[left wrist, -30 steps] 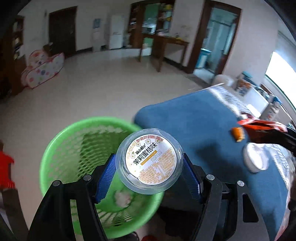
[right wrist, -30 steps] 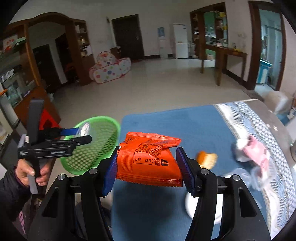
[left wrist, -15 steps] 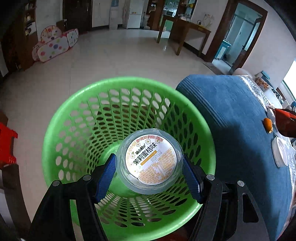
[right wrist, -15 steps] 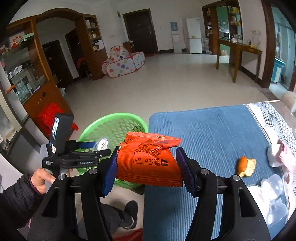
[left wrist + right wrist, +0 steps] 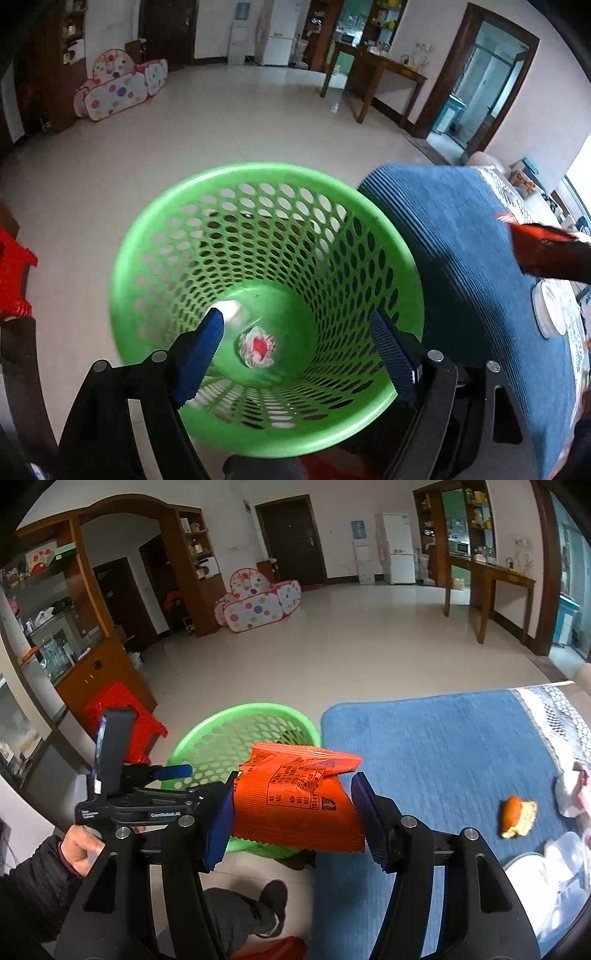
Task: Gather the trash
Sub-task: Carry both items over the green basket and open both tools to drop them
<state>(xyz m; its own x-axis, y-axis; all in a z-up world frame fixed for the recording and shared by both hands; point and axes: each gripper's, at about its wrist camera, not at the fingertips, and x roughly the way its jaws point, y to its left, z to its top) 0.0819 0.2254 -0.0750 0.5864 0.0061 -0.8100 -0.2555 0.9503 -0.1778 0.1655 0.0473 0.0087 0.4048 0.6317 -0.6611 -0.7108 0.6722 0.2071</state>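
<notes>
Gone from the left gripper (image 5: 297, 350) is the clear cup with the printed lid that it was clamping half a second ago; its blue pads are now standing wide apart with nothing between them, hanging over the mouth of the green basket (image 5: 258, 177). A blurred pale shape is lying low against the basket's inner wall beside the left pad, too smeared to name, and a crumpled white and red wad (image 5: 256, 347) is sitting on the basket's floor. The right gripper (image 5: 293, 814) is staying clamped on the orange snack wrapper (image 5: 295, 801), holding it above the near left corner of the blue tablecloth (image 5: 424, 738), close to the basket. A piece of bread (image 5: 517, 816) is lying toward the cloth's right edge, with crumpled white and pink wrapping (image 5: 570, 788) just beyond it.
</notes>
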